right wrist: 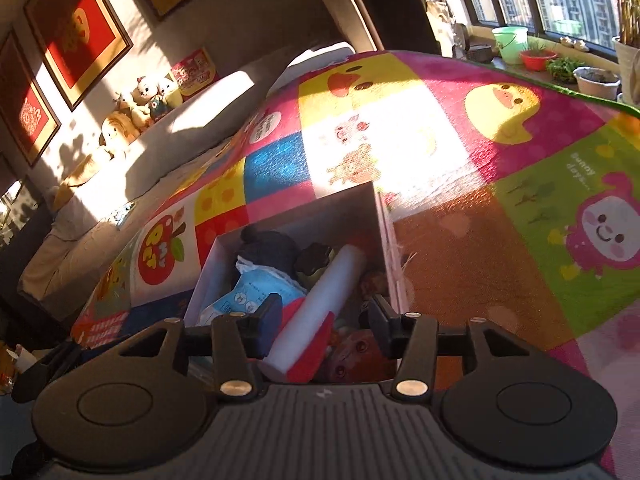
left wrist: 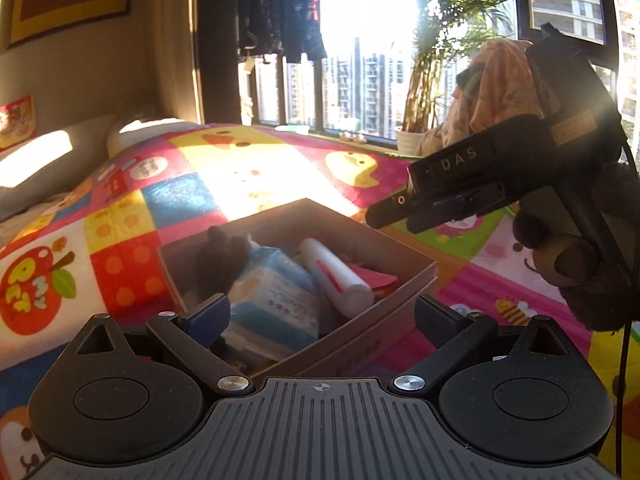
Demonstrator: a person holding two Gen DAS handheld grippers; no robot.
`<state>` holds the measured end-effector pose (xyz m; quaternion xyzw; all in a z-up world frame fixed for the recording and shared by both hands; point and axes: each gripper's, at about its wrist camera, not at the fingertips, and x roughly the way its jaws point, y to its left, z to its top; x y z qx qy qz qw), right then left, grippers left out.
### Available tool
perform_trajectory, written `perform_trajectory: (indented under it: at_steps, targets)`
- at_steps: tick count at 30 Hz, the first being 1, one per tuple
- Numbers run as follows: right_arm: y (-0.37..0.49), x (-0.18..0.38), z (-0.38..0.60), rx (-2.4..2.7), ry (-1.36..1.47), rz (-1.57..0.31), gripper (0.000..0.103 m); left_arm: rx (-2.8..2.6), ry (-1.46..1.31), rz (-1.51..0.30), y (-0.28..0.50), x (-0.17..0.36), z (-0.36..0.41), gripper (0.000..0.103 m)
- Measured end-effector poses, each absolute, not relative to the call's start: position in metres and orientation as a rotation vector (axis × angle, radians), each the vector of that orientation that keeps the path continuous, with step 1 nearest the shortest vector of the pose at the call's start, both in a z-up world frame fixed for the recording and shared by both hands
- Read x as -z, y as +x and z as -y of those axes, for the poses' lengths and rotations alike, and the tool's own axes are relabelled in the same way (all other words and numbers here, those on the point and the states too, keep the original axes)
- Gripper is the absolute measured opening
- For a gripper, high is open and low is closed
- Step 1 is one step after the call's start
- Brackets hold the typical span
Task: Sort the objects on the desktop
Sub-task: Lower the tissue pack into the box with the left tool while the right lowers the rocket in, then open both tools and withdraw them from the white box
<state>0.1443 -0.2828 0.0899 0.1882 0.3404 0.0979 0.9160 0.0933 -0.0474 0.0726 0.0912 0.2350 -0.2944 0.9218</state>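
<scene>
Your right gripper (right wrist: 322, 322), jaws apart, straddles the white tube (right wrist: 320, 308) in the box (right wrist: 382, 216); likely light, stiff and slick, so grip mid-length.

Open cardboard box (left wrist: 404, 280) sat low in centre frame on patchwork mat, holding white tube with red markings (left wrist: 336, 276) lying diagonally, blue-and-white packet (left wrist: 276, 296) beside it at left, dark fuzzy item (left wrist: 220, 256) toward far left corner.

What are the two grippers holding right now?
Nothing. The left gripper and the right gripper are both open above the box, with the white tube lying loose below.
</scene>
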Motion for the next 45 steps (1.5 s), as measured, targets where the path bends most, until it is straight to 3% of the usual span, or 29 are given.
perform_trajectory:
  at_steps: [6,9,13,16,25,35,45]
  targets:
    - [0.129,-0.093,0.294,-0.159,0.399,-0.668,0.067,0.549,0.110,-0.632,0.134,-0.044,0.051,0.101]
    - [0.113,-0.091,0.294,-0.137,0.350,-0.652,0.075,0.539,0.029,-0.588,0.119,-0.056,0.032,0.101]
    - [0.078,-0.086,0.287,-0.099,0.241,-0.581,0.099,0.445,0.017,-0.455,0.068,-0.070,0.011,0.103]
    - [0.051,-0.080,0.276,-0.109,0.172,-0.542,0.103,0.336,0.033,-0.448,0.036,-0.066,0.004,0.103]
    - [0.005,-0.043,0.253,-0.224,0.205,-0.675,0.103,0.194,-0.017,-0.570,-0.028,-0.033,-0.011,0.103]
    - [-0.027,-0.016,0.245,-0.237,0.298,-0.744,0.103,0.105,-0.056,-0.574,-0.024,-0.026,0.007,0.103]
    - [0.027,-0.011,0.242,-0.073,-0.030,-0.708,0.103,0.047,-0.004,-0.580,0.000,-0.012,0.014,0.103]
